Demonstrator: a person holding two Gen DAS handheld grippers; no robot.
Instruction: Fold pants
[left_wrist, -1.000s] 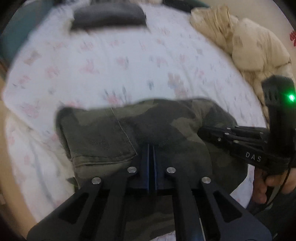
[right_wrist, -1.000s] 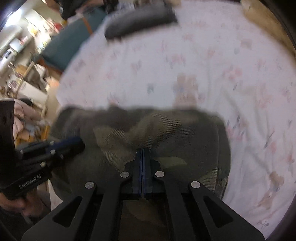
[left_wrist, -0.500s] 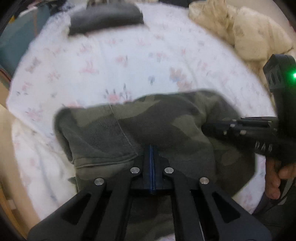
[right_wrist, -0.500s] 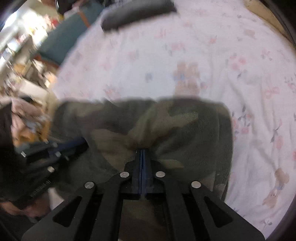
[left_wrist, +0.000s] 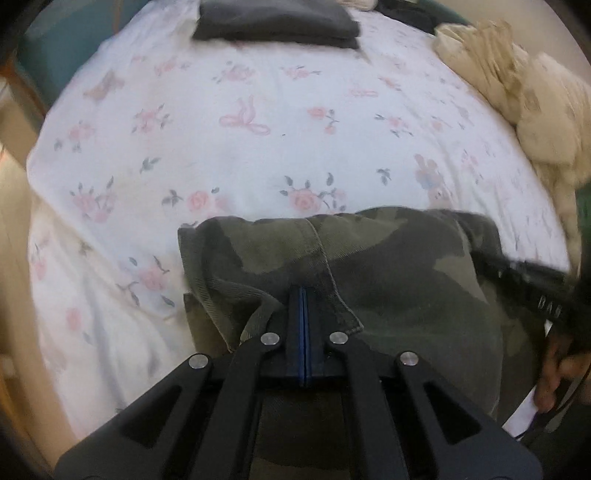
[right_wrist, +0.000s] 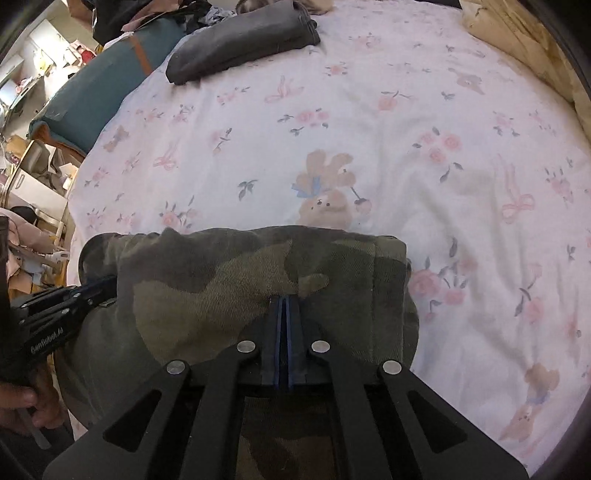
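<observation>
Folded camouflage pants (left_wrist: 388, 266) lie near the front edge of a flowered bed sheet (left_wrist: 258, 155). My left gripper (left_wrist: 303, 295) points steeply down with its jaws shut on the pants' hem, and the cloth bunches on both sides of the fingers. In the right wrist view the same pants (right_wrist: 229, 288) fill the lower middle. There my right gripper (right_wrist: 284, 301) is shut on the cloth close to the pants' right edge. The left gripper (right_wrist: 99, 286) shows at the pants' left side. The right gripper (left_wrist: 487, 264) appears blurred at the right of the left wrist view.
A dark folded garment (right_wrist: 240, 40) lies at the far side of the bed. A crumpled cream blanket (left_wrist: 517, 92) is heaped at the far right. A teal cushion (right_wrist: 96, 96) and household clutter stand off the bed's left side. A hand (left_wrist: 554, 369) holds the right gripper's handle.
Both grippers have stayed shut. The pants' left edge now lies closer to my left gripper, and the hem has bunched around its fingers. The right gripper has shifted and is blurred.
</observation>
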